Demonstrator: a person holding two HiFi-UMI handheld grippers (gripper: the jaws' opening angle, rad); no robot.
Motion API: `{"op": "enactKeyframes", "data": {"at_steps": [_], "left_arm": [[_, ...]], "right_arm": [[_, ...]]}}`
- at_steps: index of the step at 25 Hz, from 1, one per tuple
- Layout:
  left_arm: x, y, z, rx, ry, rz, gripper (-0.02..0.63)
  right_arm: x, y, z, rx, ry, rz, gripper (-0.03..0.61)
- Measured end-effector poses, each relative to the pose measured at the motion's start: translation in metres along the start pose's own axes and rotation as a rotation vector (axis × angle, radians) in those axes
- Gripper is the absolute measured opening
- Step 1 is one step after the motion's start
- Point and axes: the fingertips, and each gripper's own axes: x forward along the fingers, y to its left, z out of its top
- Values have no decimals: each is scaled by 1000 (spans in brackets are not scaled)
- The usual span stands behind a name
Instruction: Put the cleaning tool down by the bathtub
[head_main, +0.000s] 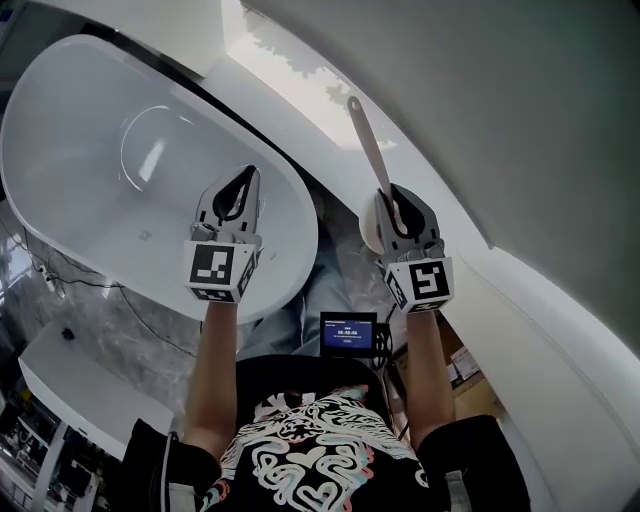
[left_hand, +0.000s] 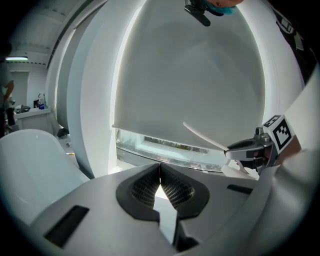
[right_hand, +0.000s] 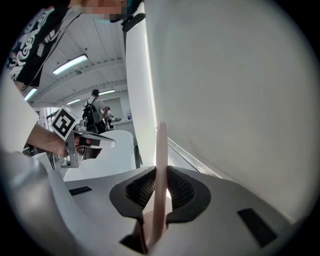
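The tub (head_main: 90, 165) is white. Beside it, the tool (head_main: 369, 148) is pale pink. The shirt (head_main: 312, 455) is black with pale swirls.

Both arms reach out in front, side by side. The left hand-held gripper (head_main: 243, 180) has its jaws pressed together with nothing between them. The right hand-held gripper (head_main: 393, 197) pinches the thin cleaning tool (head_main: 368, 140).

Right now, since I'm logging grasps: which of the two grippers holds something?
The right gripper: its jaws clamp the pale cleaning tool. The left gripper has jaws shut on nothing.
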Motion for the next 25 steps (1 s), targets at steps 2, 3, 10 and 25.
{"op": "enactKeyframes", "data": {"at_steps": [2, 3, 10, 25], "left_arm": [[4, 3, -8, -21, -1, 5, 17], [7, 4, -11, -25, -2, 5, 17], [29, -2, -35, -43, 11, -10, 17], [66, 5, -66, -54, 22, -22, 17]], "right_arm": [[6, -2, -9, -6, 12, 6, 84], [9, -3, -14, -9, 18, 8, 84], [29, -7, -49, -14, 65, 25, 83], [68, -21, -86, -36, 101, 40, 83]]}}
